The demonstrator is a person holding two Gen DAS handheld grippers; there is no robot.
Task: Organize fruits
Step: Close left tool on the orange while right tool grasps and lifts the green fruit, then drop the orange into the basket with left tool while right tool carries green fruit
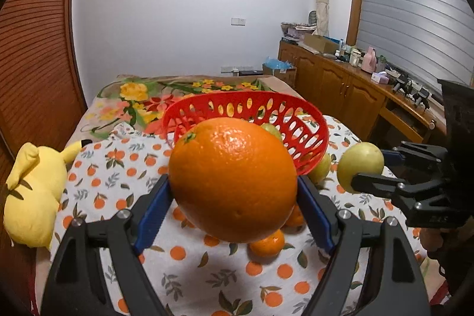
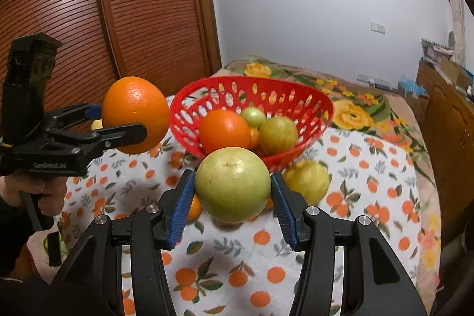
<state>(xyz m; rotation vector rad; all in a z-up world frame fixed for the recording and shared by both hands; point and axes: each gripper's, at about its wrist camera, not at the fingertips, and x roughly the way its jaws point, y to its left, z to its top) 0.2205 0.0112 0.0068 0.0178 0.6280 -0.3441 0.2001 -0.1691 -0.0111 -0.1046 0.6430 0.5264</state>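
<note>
Currently: left gripper (image 1: pixel 234 191) clamped on large orange (image 1: pixel 232 179), blue pads pressed to both sides, fruit lifted clear of the orange-print cloth (image 1: pixel 189 271). Right gripper (image 2: pixel 233 199) clamped on pale green fruit (image 2: pixel 233 184), likewise held above the cloth. Both fruits raised just in front of the red perforated basket (image 2: pixel 311 105), orange to the left side, green fruit at the near rim. Basket sitting on the cloth toward the far edge of the bed; inside: one orange (image 2: pixel 224 134), two greenish fruits (image 2: pixel 278 134), small orange piece between them. Yellow-green fruit (image 2: pixel 308 181) lying on the cloth, touching the basket's near right wall. Small tangerines (image 1: pixel 266 246) on the cloth under the held orange. Yellow plush toy (image 1: pixel 32 194) at left edge of the bed. Wooden cabinet (image 1: pixel 334 91) beyond right edge.
</note>
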